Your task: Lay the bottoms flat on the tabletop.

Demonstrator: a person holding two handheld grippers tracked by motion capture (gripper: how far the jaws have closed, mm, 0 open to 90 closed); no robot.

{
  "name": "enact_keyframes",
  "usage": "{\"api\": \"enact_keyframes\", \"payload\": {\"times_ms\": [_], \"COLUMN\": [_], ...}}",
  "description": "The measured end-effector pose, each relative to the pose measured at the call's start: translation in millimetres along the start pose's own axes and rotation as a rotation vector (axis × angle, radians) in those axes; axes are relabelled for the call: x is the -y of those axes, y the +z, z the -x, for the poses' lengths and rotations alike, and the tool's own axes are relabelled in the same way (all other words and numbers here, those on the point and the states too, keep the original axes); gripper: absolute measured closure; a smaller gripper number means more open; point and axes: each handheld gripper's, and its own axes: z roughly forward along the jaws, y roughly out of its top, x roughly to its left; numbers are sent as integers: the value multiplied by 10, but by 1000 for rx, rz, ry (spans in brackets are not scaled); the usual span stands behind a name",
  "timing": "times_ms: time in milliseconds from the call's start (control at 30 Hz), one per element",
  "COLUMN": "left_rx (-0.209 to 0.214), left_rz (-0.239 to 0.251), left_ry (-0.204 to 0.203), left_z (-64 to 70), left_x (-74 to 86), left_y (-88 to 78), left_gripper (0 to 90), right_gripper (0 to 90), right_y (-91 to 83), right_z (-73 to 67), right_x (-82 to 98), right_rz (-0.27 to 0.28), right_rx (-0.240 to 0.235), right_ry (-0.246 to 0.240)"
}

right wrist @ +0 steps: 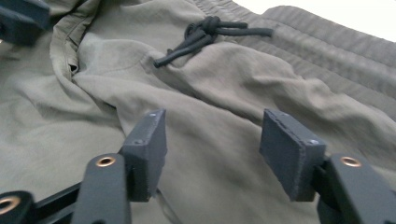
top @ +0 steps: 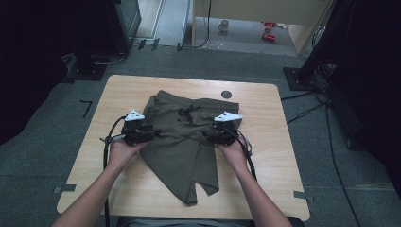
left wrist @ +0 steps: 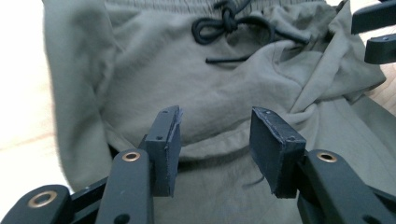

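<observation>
Olive shorts (top: pixel 182 137) spread rumpled mid-surface (top: pixel 265 156), waistband at the far edge, black drawstring (left wrist: pixel 224 25) knotted at its centre; left tongs (left wrist: pixel 215 140) parted and empty over the cloth at the left side; right tongs (right wrist: pixel 212 144) likewise parted, nothing held, at the right side; probably light, limp, thin fabric, likely to sag and slide; best pinched at the thicker elastic waistband or a raised fold.
</observation>
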Motion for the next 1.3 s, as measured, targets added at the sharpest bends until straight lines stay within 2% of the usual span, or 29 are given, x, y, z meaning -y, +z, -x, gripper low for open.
{"api": "enact_keyframes", "payload": {"times_ms": [33, 100, 133, 167, 200, 233, 267, 300, 333, 367, 400, 433, 500, 533, 567, 633, 700, 767, 800, 867, 1000, 1033, 1067, 1100, 1133, 1167, 1300], "left_rx": [-6, -11, -13, -32, -32, -42, -51, -51, -55, -60, -75, -136, -150, -150, -159, -135, -151, -159, -172, -172, -204, -204, -209, -213, -213, -215, -228], "left_rz": [-17, -28, -37, -55, -55, -70, -84, -84, -98, -116, -106, -96, -83, -83, -82, -74, -87, -94, -102, -89, -77, -77, -74, -59, -59, -43, -40], "left_ry": [19, 31, 42, 63, 63, 78, 89, 89, 93, 100, 127, 187, 196, 196, 196, 171, 185, 179, 165, 135, 96, 96, 74, 46, 46, 18, 0], "left_z": [9, 15, 22, 34, 34, 45, 53, 53, 59, 67, 82, 120, 124, 124, 114, 66, 67, 56, 37, -20, -169, -169, -232, -299, -299, -369, -454], "left_x": [35, 48, 60, 78, 78, 90, 99, 99, 109, 122, 140, 164, 174, 174, 175, 173, 158, 144, 128, 103, 79, 79, 79, 83, 83, 89, 100], "left_y": [58, 83, 106, 150, 150, 185, 214, 214, 238, 261, 268, 275, 280, 280, 277, 272, 268, 264, 255, 210, 136, 136, 106, 61, 61, 6, -68], "left_gripper": [514, 497, 497, 495, 495, 496, 498, 506, 506, 530, 560, 669, 771, 864, 899, 900, 900, 900, 900, 900, 900, 900, 900, 900, 900, 900, 900], "right_gripper": [384, 386, 403, 464, 464, 563, 607, 607, 662, 715, 757, 807, 831, 831, 846, 860, 866, 870, 876, 878, 875, 875, 874, 873, 873, 874, 874], "right_y": [72, 166, 166, 247, 247, 301, 315, 315, 335, 345, 345, 324, 290, 290, 256, 204, 130, 86, 18, -7, -148, -148, -163, -229, -229, -281, -373], "right_z": [-15, -19, -19, -29, -29, -33, -38, -38, -47, -53, -57, -60, -54, -54, -39, -9, 30, 52, 95, 115, 277, 277, 300, 387, 387, 447, 554], "right_x": [-5, 15, 15, 49, 49, 75, 82, 82, 91, 97, 98, 84, 70, 70, 62, 56, 47, 43, 47, 52, 98, 98, 105, 129, 129, 149, 181], "right_rz": [-3, -29, -29, -49, -49, -61, -61, -61, -62, -62, -60, -52, -50, -50, -51, -40, -17, -4, 5, 1, 10, 10, 12, 16, 16, 20, 25], "right_rx": [-11, -20, -20, -20, -20, -17, -17, -17, -16, -15, -13, -19, -22, -22, -26, -31, -34, -37, -29, -21, 28, 28, 34, 52, 52, 66, 91], "right_ry": [0, 4, 4, 0, 0, -12, -14, -14, -18, -26, -26, -14, -12, -12, -9, 2, 24, 36, 42, 35, 50, 50, 54, 55, 55, 61, 81]}}
